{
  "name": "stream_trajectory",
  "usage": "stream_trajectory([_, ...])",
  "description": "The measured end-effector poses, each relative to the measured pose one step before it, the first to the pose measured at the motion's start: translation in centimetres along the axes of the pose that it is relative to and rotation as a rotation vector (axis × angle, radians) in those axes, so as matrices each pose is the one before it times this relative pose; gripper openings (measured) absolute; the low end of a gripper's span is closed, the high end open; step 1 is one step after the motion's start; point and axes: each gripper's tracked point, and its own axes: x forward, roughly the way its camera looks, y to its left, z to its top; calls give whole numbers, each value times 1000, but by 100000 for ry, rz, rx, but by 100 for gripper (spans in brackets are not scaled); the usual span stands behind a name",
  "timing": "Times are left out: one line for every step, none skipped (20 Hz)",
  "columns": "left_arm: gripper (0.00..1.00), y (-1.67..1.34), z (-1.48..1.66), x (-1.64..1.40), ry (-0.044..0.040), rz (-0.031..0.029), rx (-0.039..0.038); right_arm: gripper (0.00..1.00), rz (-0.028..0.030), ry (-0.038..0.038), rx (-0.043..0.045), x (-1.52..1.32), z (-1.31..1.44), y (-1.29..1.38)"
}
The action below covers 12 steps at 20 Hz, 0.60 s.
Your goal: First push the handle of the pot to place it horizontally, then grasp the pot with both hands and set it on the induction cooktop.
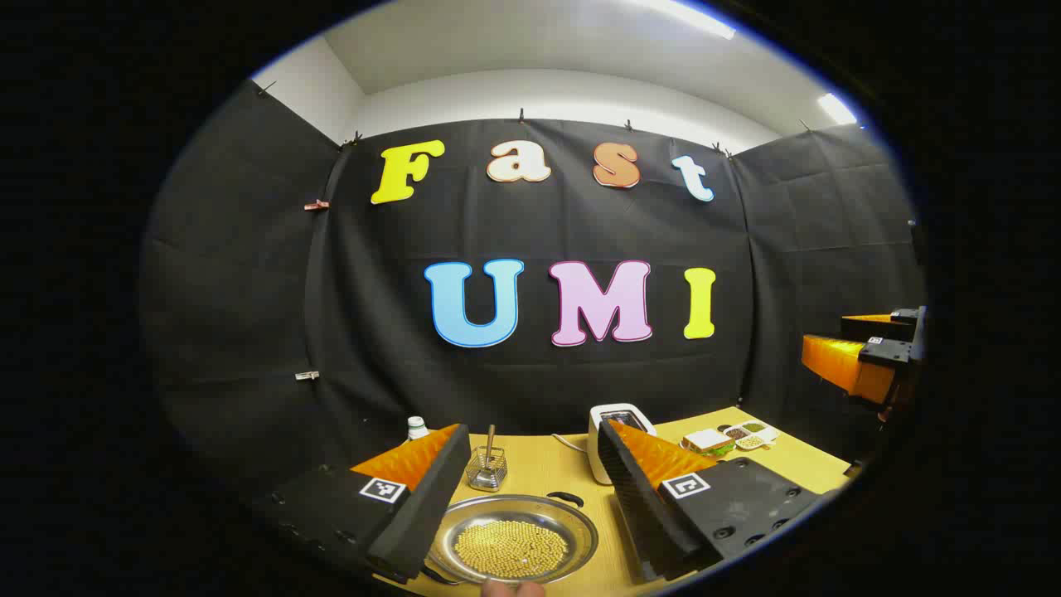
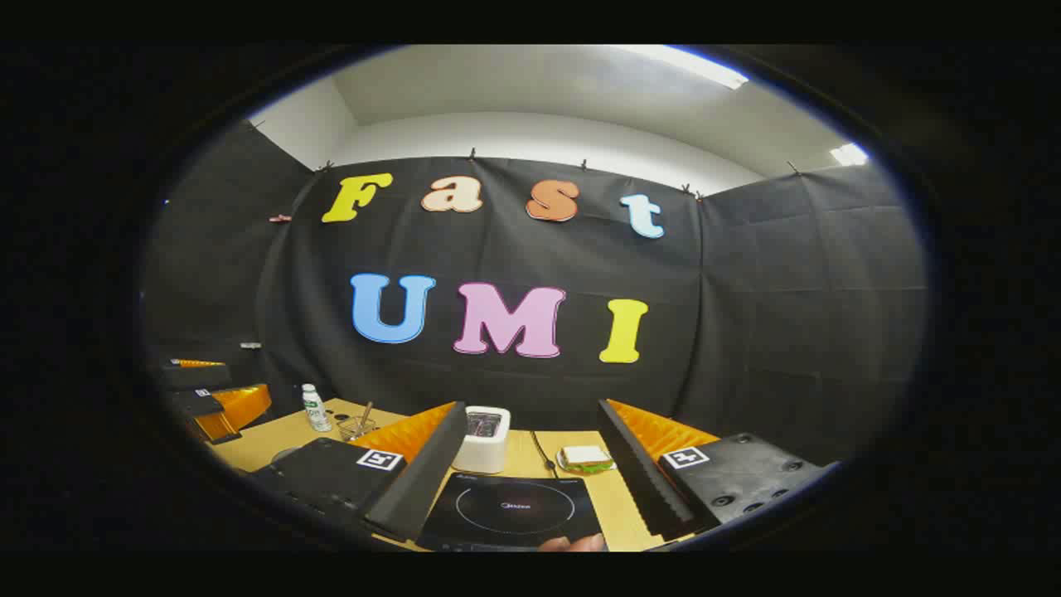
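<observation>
The wooden tabletop (image 1: 572, 468) spreads across the lower part of both views. In the right gripper view the black induction cooktop (image 2: 510, 512) lies flat at 6 o'clock, framed between the fingers of the right tool (image 2: 530, 485), whose jaws stand wide apart and released, grasping nothing. At the cooktop's near edge a fingertip (image 2: 580, 543) shows. Behind the cooktop, toward 12 o'clock from it, stands a white toaster (image 2: 483, 438), and just right of that a sandwich on a plate (image 2: 585, 458).

In the left gripper view the steel pot (image 1: 514, 539) sits on the tabletop at 6 o'clock, between the fingers of the left tool (image 1: 526, 506); this tool too is spread open and touches nothing. The pot is shallow and holds a heap of small yellow beads (image 1: 510, 549). A dark handle (image 1: 564, 498) shows at its far rim, toward 1 o'clock. Beyond the pot, at 11 o'clock from it, is a small wire basket (image 1: 486, 468) with a stick upright in it. A small tray of sample dishes (image 1: 746, 434) lies at 2 o'clock near the far edge. A small white bottle (image 2: 313, 408) stands at 9 o'clock in the right gripper view.
</observation>
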Motion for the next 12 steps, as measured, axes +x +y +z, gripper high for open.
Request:
stream_trajectory([96, -154, -54, -49, -20, -273, -88, 97, -43, 17, 41, 10, 18, -43])
stream_trajectory([96, 18, 50, -30, 77, 51, 191, 98, 11, 263, 247, -22, -70, -35])
stream_trajectory([96, 19, -99, 28, 29, 64, 104, 98, -67, 128, 66, -50, -41, -5])
stream_trajectory([96, 24, 50, 58, -47, 126, -56, 98, -158, 148, -112, 42, -64, -26])
stream_trajectory([96, 91, -116, 53, 84, 107, -128, 98, -7, 94, -115, 23, -5, -27])
stream_trajectory([96, 78, 14, 24, 196, 263, -95, 98, -1, 1, -63, 46, -21, -5])
stream_trajectory([96, 81, -111, 10, 108, 111, -112, 98, -146, -90, -8, 39, 8, -85])
stream_trajectory([96, 74, 29, 68, 104, 295, -134, 98, -128, 67, 90, 85, -45, 23])
stream_trajectory([96, 103, -139, 101, 187, 160, -99, 98, -31, 8, 191, 67, 45, -49])
stream_trajectory([96, 113, 42, 19, -34, 304, 29, 98, -29, 133, 97, 54, -1, 84])
stream_trajectory([96, 77, -17, 30, -51, 119, 63, 98, -14, 130, 11, 38, -87, 44])
stream_trajectory([96, 11, 68, 68, -66, 172, 201, 98, -7, 22, 86, 34, -42, -54])
